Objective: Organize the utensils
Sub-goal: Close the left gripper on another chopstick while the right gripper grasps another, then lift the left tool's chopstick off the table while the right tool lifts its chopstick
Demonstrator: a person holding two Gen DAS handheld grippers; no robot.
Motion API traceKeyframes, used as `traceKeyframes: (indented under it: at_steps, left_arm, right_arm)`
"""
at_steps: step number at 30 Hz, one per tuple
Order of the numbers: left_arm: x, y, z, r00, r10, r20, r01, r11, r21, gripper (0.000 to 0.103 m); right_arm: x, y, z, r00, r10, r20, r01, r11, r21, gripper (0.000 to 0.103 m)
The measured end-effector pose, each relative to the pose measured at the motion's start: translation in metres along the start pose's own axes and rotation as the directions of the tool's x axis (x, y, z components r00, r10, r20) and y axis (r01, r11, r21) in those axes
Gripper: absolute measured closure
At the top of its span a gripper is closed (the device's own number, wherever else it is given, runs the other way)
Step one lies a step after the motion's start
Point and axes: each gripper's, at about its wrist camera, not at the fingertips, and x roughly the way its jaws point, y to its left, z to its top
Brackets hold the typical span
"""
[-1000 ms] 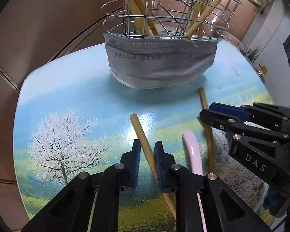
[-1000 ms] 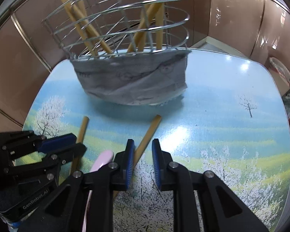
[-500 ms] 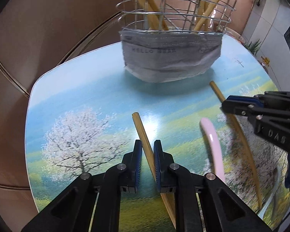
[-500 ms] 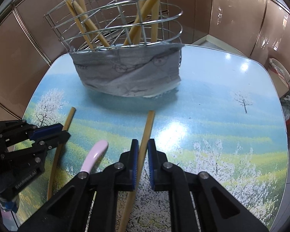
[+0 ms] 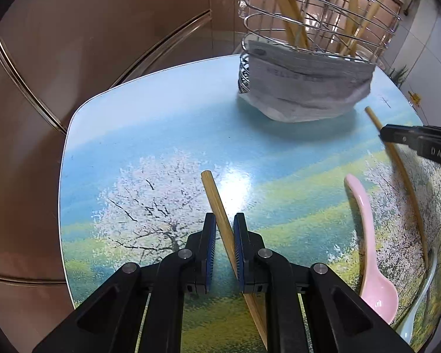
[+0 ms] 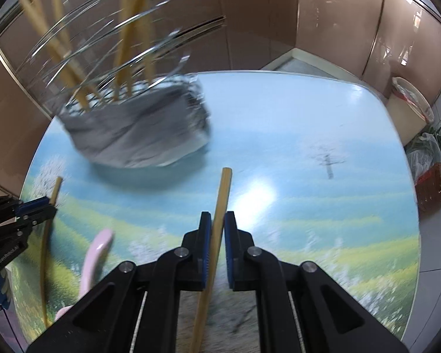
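gripping a chopstick [image 5: 217, 203] each, the left hand-held gripper [image 5: 224, 247] and right hand-held gripper [image 6: 217, 247] stay clenched over the desk [image 5: 161, 123]. light, stiff, slick sticks, pinched mid-shaft. basket [image 5: 317, 6] beyond; pink spoon [image 5: 370, 253] lies between them, likely fragile.

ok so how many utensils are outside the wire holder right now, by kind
chopsticks: 2, one each in the left tongs and the right tongs
spoons: 2, a pink spoon and a white spoon
total: 4
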Motion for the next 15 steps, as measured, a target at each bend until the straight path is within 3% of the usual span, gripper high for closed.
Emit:
traceKeyframes:
  at_steps: [4, 8, 15]
  left_arm:
    - [0.002, 0.0, 0.004, 1.0, 0.012, 0.001, -0.012, 1.0, 0.011, 0.09]
    - [0.004, 0.0, 0.01, 1.0, 0.014, -0.015, -0.014, 1.0, 0.018, 0.09]
    - [0.013, 0.014, 0.031, 0.993, -0.035, -0.117, 0.031, 0.999, -0.037, 0.092]
  right_arm:
    - [0.002, -0.012, 0.008, 1.0, -0.015, -0.002, 0.015, 1.0, -0.013, 0.095]
    - [0.009, -0.013, 0.021, 0.997, -0.033, -0.066, 0.028, 0.997, -0.067, 0.095]
    - [0.018, -0.012, 0.039, 0.984, -0.05, -0.173, 0.025, 0.989, -0.144, 0.095]
